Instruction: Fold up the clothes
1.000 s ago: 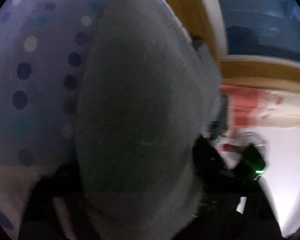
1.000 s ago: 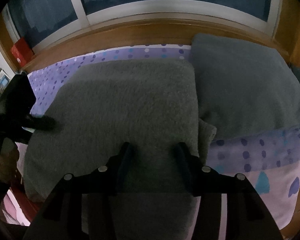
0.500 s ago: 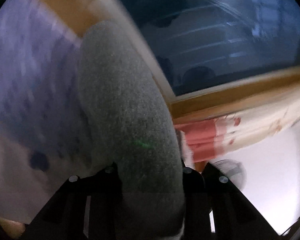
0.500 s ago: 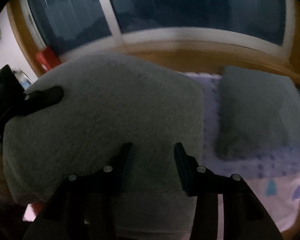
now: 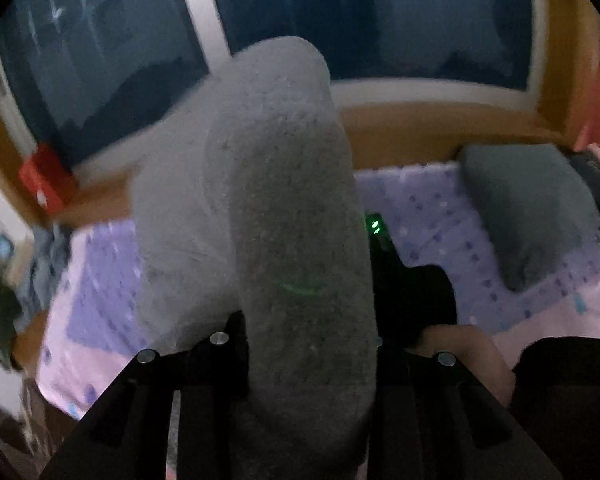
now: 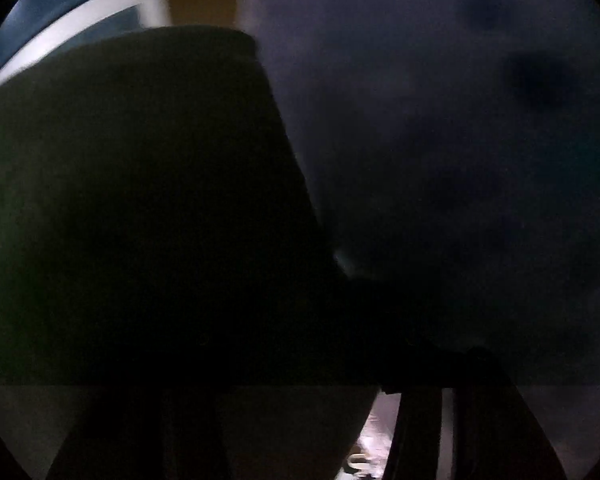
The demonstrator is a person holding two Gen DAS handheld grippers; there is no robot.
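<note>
Thick grey fleece garment (image 5: 292,240) is clamped in left gripper (image 5: 304,344), rising toward twelve o'clock. Right gripper (image 6: 284,360) is closing; its grip cannot be told. No writing is legible.

left gripper (image 5: 308,344) clamps grey garment (image 5: 284,208) above bedsheet (image 5: 440,220)

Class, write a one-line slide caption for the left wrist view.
Left hand-held gripper lifts a folded grey garment above the dotted purple bedsheet.

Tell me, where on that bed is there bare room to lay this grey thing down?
The dotted purple sheet lies bare between the lifted grey garment and the dark grey cushion. A smaller bare strip shows left of the garment, toward the red box. The right edge is crowded by the cushion and dark items beside it.
</note>
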